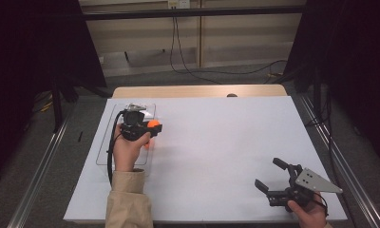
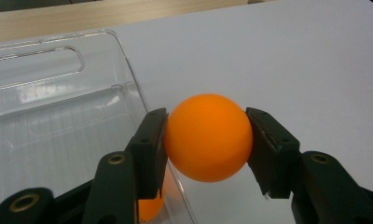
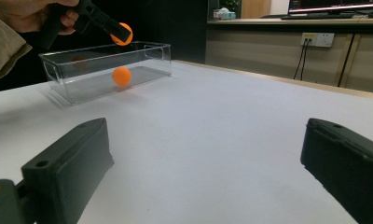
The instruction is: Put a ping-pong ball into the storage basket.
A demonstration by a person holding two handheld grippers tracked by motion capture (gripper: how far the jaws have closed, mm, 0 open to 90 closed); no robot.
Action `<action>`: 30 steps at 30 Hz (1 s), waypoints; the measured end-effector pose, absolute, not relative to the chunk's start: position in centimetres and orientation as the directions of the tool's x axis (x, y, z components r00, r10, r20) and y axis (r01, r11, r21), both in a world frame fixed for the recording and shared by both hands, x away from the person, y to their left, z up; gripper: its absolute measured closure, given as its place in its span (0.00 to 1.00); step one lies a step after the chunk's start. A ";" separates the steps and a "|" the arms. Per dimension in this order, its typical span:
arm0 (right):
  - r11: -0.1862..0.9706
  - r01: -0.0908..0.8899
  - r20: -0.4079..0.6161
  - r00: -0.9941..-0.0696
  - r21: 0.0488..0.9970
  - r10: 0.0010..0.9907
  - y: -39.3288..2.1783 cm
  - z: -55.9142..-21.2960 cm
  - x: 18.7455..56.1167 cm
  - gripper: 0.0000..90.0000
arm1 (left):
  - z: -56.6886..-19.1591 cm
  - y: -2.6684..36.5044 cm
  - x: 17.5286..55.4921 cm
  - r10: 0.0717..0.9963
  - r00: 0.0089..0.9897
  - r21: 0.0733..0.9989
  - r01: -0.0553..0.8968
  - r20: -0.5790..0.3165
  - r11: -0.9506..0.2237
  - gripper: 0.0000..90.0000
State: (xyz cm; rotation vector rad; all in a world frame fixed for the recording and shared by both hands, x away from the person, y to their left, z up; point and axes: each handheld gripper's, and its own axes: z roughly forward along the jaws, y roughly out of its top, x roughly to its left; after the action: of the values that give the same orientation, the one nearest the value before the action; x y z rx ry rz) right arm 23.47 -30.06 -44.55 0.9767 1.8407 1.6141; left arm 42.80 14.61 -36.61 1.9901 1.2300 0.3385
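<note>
The left gripper, clamped on an orange ball just above the clear bin's rim, seems mid-placement and must shift over it before releasing; the right gripper gapes wide.

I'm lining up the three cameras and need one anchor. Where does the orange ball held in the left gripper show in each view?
High view: the held orange ball sits left of centre, at the left gripper tip, over the right edge of the clear plastic box.
Left gripper view: centre, clamped between the two black jaws.
Right gripper view: upper left, above the box.
Shared landmark: the clear plastic box.
</note>
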 end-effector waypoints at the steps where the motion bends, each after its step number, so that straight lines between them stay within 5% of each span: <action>1: 0.039 0.189 0.088 -0.617 0.981 0.782 -30.1 -44.6 23.5 0.01 | -36.6 14.7 42.8 0.851 0.502 0.719 0.648 -0.156 -0.250 0.57; 30: 0.040 0.189 0.087 -0.618 0.981 0.781 -30.0 -44.6 23.5 0.01 | -36.6 16.2 42.7 0.869 0.472 0.724 0.650 -0.147 -0.231 0.57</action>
State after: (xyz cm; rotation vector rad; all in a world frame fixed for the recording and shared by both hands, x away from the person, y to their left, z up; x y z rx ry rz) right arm 23.46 -30.04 -44.55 0.9761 1.8420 1.6137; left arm 42.73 16.18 -36.55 1.9714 1.2598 0.3720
